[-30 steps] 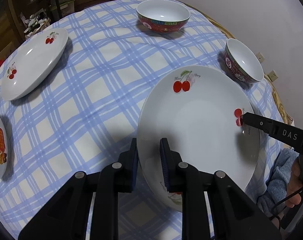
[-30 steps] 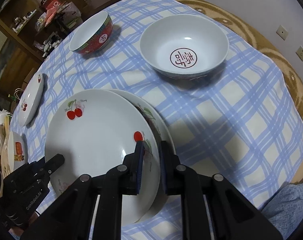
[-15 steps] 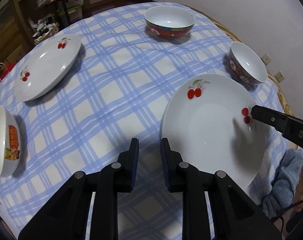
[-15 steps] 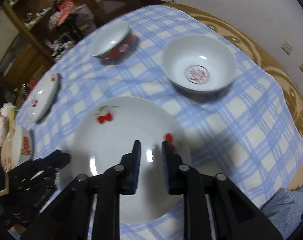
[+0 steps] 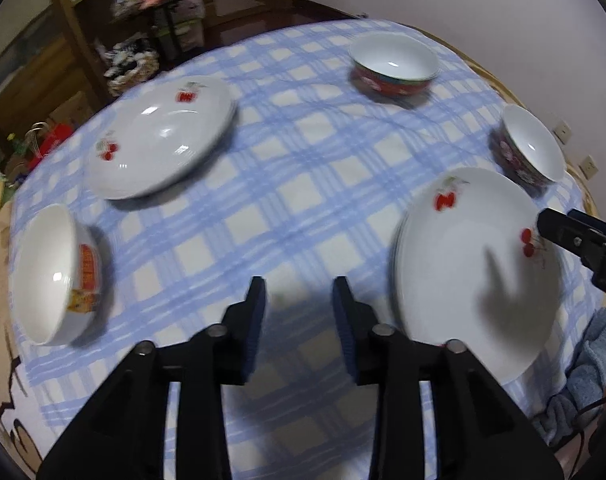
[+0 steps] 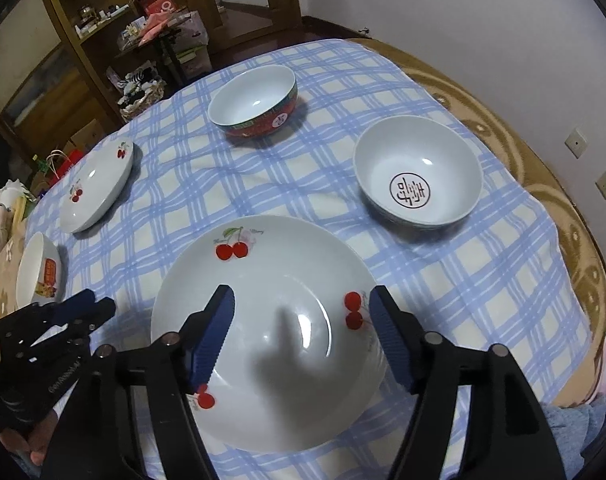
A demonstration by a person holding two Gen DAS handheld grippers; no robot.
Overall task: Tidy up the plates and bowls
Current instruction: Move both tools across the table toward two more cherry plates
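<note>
A stack of white cherry plates (image 6: 263, 320) (image 5: 475, 276) lies on the near part of the checked tablecloth. My right gripper (image 6: 303, 332) is open and empty, held above this stack. My left gripper (image 5: 299, 312) is open and empty over bare cloth left of the stack; it shows in the right wrist view (image 6: 79, 312). Another cherry plate (image 5: 163, 140) (image 6: 99, 184) lies at the far left. A red-sided bowl (image 5: 393, 66) (image 6: 255, 100), a white bowl with a red emblem (image 6: 417, 172) (image 5: 529, 148) and a small cartoon-print bowl (image 5: 55, 272) (image 6: 41, 272) stand around.
The round table (image 6: 543, 184) has a brown patterned cover under the blue checked cloth. Wooden shelves with clutter (image 6: 103, 40) stand beyond the far edge. A white wall with sockets (image 6: 575, 144) is at the right. A blue cloth (image 5: 583, 360) lies at the near right edge.
Both grippers have let go of the top cherry plate and opened; it now rests on the plate beneath. The left gripper has pulled back to the left, the right one has risen.
</note>
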